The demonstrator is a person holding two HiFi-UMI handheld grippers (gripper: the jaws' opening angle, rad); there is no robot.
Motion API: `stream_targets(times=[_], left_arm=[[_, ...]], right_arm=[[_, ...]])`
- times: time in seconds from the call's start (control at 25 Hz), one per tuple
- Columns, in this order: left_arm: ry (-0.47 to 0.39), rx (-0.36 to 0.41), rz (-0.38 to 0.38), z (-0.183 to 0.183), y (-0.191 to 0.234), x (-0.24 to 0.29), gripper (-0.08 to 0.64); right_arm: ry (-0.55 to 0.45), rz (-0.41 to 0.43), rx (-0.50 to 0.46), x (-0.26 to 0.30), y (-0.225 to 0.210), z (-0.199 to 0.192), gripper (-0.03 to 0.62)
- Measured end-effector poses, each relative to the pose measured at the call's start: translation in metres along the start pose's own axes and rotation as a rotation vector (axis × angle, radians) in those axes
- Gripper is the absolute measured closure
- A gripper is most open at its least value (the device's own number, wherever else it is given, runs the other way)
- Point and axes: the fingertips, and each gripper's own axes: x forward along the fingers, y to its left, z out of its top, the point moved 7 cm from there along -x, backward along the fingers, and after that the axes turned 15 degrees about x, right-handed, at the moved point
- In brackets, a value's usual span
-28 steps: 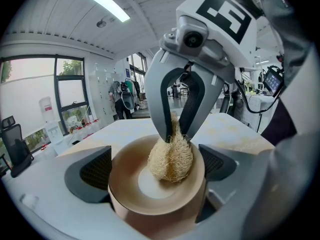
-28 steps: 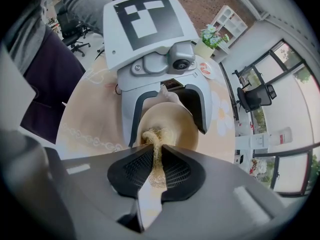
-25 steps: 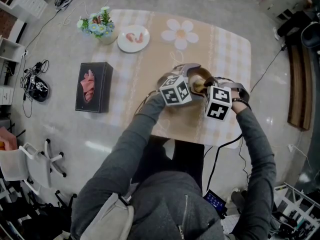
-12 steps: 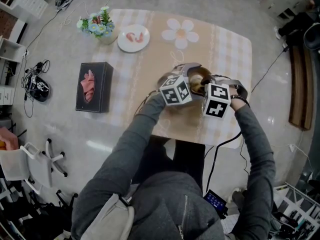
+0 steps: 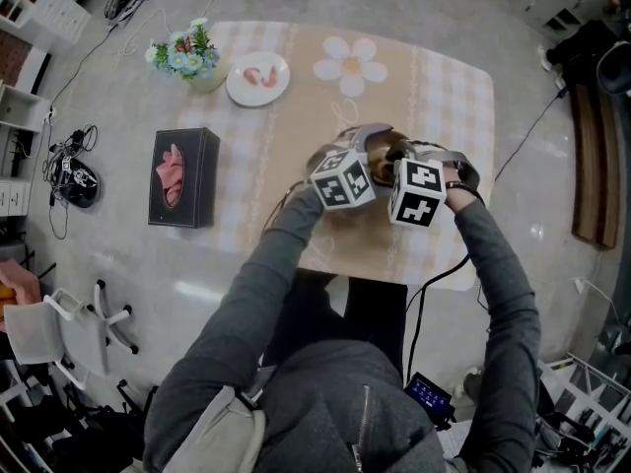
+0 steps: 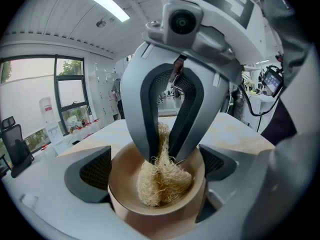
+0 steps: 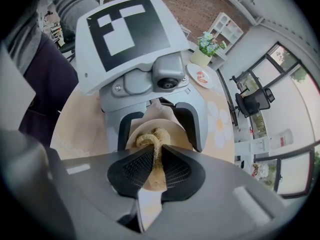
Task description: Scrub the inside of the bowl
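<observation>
Checked beige cloth is covering the table (image 5: 444,97) at which the person is standing. A flower-shaped mat (image 5: 350,65), a white plate (image 5: 258,77) and a small pot of flowers (image 5: 187,52) are lying along the far side. A black tissue box (image 5: 182,177) is sitting beside the table's left edge.

The left gripper (image 6: 156,176) is clamping the tan bowl (image 6: 160,209). Its two dark pads are pressing against opposite sides of the bowl's outer wall, and the bowl's opening is facing that gripper's camera. In the head view, the bowl is sitting over the near part of the table, between the two marker cubes.

The right gripper (image 7: 156,171) is clenching a pale fibrous scrubber (image 6: 162,179). Its jaws are standing nearly together, with the fibres pinched between them. The jaw tips are reaching down past the bowl's rim, and the scrubber is pressing against the bowl's inner wall and bottom. Both grippers are meeting tip to tip at the bowl.
</observation>
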Motion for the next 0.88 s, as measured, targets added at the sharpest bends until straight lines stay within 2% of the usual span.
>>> stream_targets(times=[0.4,0.88], left_arm=[[0.0,0.001,0.001,0.0,-0.001,0.001,0.017],[0.001,-0.003,-0.001,-0.002,-0.001,-0.001,0.017]], right_arm=[[-0.049,-0.042,0.048,0.004,-0.005,0.003,0.546],[-0.016,-0.183,0.038,0.011,-0.015,-0.003,0.545]])
